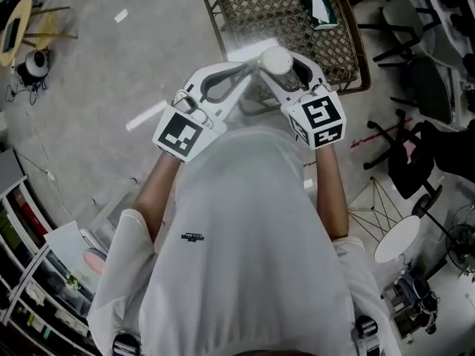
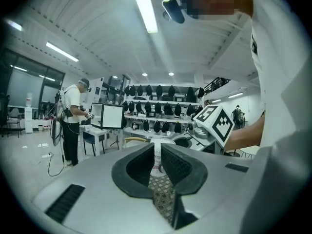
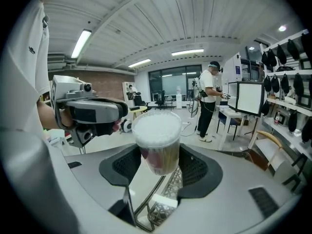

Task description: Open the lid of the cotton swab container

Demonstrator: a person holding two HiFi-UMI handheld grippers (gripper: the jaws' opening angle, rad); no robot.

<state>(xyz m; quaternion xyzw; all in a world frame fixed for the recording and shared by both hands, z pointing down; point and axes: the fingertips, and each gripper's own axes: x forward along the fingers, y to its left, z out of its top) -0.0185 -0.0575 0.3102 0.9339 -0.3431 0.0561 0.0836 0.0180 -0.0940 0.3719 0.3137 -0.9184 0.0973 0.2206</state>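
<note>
The cotton swab container (image 3: 157, 140) is a clear round cup with a white top, and it stands upright between the pads of my right gripper (image 3: 157, 155), which is shut on its body. In the head view its white top (image 1: 276, 60) shows between the two grippers. My left gripper (image 1: 254, 67) comes in from the left and meets the container's top rim. Its jaws are closed to a narrow slit, with a thin white edge of the lid (image 2: 157, 152) caught between the pads. The right gripper's marker cube (image 2: 217, 123) shows beyond it.
Both grippers are held in the air in front of the person's chest. A woven mesh chair (image 1: 286, 21) stands on the floor below, with dark office chairs (image 1: 415, 73) at the right. Shelves (image 1: 22, 273) line the left. Another person (image 3: 209, 96) stands by a desk.
</note>
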